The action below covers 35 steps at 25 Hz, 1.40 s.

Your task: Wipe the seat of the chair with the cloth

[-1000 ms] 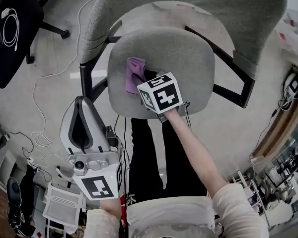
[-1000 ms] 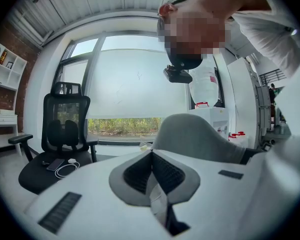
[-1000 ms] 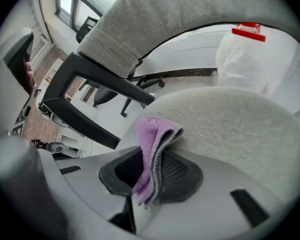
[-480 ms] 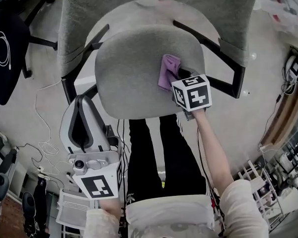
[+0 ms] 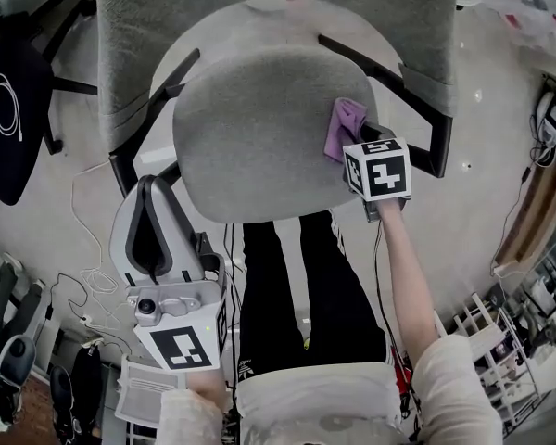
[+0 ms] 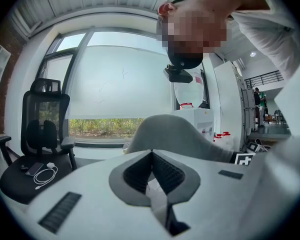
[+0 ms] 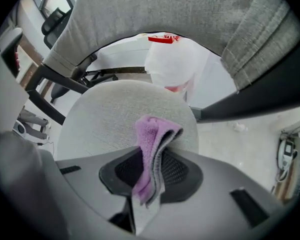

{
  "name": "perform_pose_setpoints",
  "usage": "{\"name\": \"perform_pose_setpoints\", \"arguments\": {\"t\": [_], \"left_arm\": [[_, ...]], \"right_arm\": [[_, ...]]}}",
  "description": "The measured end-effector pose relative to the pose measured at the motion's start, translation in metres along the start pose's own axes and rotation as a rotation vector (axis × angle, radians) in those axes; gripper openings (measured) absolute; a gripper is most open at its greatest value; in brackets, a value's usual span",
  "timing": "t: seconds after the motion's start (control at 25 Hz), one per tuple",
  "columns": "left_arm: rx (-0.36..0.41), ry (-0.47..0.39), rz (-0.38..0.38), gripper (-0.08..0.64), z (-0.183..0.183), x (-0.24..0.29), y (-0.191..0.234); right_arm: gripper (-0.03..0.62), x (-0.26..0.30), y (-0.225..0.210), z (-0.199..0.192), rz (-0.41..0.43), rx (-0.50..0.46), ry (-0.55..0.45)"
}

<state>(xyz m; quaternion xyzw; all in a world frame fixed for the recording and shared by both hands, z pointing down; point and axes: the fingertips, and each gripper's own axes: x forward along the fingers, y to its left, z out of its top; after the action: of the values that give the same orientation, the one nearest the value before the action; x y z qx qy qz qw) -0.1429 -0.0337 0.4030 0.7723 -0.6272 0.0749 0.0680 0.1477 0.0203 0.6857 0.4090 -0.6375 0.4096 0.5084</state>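
The right hand-held gripper (image 5: 357, 146) is clamped on a folded purple cloth (image 5: 343, 126), whose free end sticks out past the jaws and lies at the right edge of the grey chair seat (image 5: 259, 128), close to the right armrest (image 5: 417, 109). In the right gripper view the cloth (image 7: 151, 144) is pinched between the two dark pads (image 7: 177, 170) of the right hand-held gripper (image 7: 150, 171). Its upper fold stands over the near part of the seat (image 7: 115, 114), with the grey backrest (image 7: 155, 9) rising behind. The person's right arm (image 5: 403, 276) reaches forward from the lower right to the marker cube (image 5: 380, 167) on that gripper. The left hand-held gripper (image 5: 153, 193) is held low in front of the seat's left side, beside the person's black trousers (image 5: 287, 286) and apart from the cloth. In the left gripper view the jaws of the left hand-held gripper (image 6: 151, 154) are together at the tips with nothing between them. They point towards a large window (image 6: 120, 84) and a black office chair (image 6: 45, 129) with a white cable (image 6: 44, 175) coiled on its seat. In the head view that black chair (image 5: 9, 128) stands at the far left on the floor (image 5: 482, 230), and another white cable (image 5: 83, 248) trails across the floor near the left armrest (image 5: 144, 146).
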Motion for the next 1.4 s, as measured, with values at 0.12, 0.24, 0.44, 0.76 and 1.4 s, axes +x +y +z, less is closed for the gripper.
{"name": "perform_pose_setpoints", "arguments": {"t": [0.12, 0.24, 0.44, 0.76, 1.4], "left_arm": [[0.004, -0.001, 0.002, 0.012, -0.003, 0.001, 0.001], [0.003, 0.008, 0.004, 0.012, -0.008, -0.001, 0.003], [-0.007, 0.006, 0.011, 0.012, -0.009, -0.004, 0.003], [0.002, 0.023, 0.018, 0.012, -0.013, -0.010, 0.007], [-0.021, 0.018, 0.112, 0.012, -0.020, -0.032, 0.037]], "right_arm": [[0.092, -0.003, -0.010, -0.003, -0.055, -0.010, 0.011], [0.092, -0.005, -0.019, -0.007, -0.105, -0.015, 0.030], [0.092, -0.012, -0.036, -0.014, -0.185, 0.000, 0.057], [0.092, -0.012, -0.048, -0.015, -0.377, -0.022, 0.076], [0.092, -0.023, 0.178, -0.013, 0.384, 0.077, -0.128]]}}
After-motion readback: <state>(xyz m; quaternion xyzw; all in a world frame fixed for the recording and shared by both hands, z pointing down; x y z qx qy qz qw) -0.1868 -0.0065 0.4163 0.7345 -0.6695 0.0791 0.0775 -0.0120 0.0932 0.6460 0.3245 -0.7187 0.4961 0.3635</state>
